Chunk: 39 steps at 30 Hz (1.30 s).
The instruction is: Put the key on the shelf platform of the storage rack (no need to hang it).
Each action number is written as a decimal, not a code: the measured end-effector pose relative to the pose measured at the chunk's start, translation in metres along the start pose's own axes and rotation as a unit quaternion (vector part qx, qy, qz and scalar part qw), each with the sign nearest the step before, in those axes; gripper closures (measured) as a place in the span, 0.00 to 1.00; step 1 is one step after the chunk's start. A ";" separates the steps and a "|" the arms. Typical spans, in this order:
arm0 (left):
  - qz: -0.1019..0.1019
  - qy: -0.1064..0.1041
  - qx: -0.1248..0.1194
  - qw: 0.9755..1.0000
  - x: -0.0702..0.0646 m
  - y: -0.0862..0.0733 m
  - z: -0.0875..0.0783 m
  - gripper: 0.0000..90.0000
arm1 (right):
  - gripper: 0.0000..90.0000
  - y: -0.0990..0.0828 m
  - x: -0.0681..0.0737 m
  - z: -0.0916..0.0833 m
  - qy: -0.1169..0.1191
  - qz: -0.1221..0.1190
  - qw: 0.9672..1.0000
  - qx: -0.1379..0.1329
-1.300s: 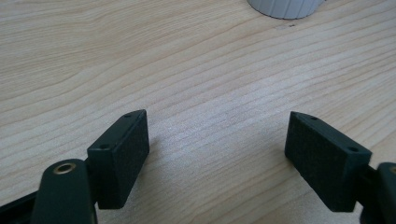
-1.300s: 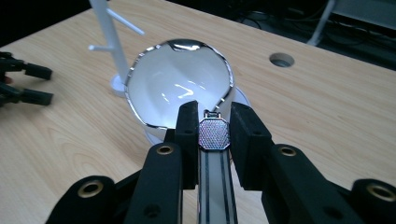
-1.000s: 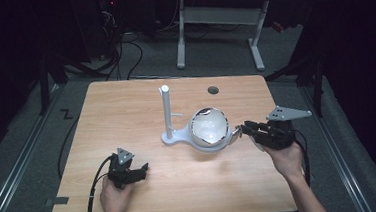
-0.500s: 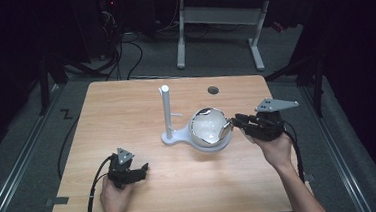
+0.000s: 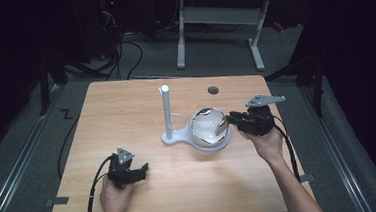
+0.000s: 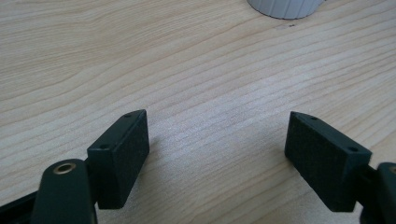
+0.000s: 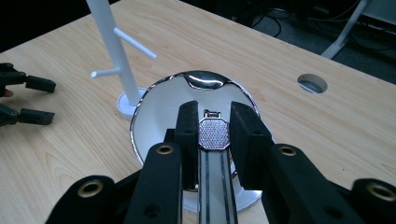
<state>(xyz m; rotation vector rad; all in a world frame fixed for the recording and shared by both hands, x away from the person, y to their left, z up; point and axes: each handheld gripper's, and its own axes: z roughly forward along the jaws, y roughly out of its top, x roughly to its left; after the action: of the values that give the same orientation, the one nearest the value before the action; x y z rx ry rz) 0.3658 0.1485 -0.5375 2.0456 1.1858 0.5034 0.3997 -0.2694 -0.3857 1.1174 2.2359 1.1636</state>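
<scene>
A white stand [image 5: 166, 110] with a tall pole and short pegs [image 7: 133, 43] rises mid-table. Joined to its base is a shiny round bowl [image 5: 201, 135] with a chrome rim [image 7: 135, 122]. My right gripper [image 5: 230, 118] reaches in from the right, its jaws over the bowl's right edge. In the right gripper view that gripper [image 7: 214, 111] is shut on a watch [image 7: 214, 134] with a glittering eight-sided face and a striped metal band. My left gripper [image 5: 141, 169] rests on the table at the front left, open, with bare wood between its pads [image 6: 122, 154].
A round cable hole [image 5: 213, 90] lies in the tabletop behind the bowl. The stand's white base [image 6: 285, 7] is at the top of the left gripper view. Cables trail from both grippers off the near edge. A desk frame and cables stand on the floor beyond.
My right gripper has moved left with the watch, from beside the bowl to over its right rim. The left gripper has stayed put.
</scene>
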 end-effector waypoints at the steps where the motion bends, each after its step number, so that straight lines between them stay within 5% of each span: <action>1: 0.000 0.000 0.000 1.000 0.000 0.000 0.000 0.25 | 0.83 0.000 0.000 0.001 0.000 0.001 1.000 0.001; 39: -0.001 0.000 -0.001 1.000 0.000 0.000 0.000 0.25 | 0.83 -0.002 0.004 0.063 0.028 0.007 0.999 0.030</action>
<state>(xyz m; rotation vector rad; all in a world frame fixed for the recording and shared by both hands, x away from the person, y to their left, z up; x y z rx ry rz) 0.3658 0.1485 -0.5376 2.0439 1.1866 0.5034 0.4364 -0.2344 -0.4239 1.1384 2.3232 1.1541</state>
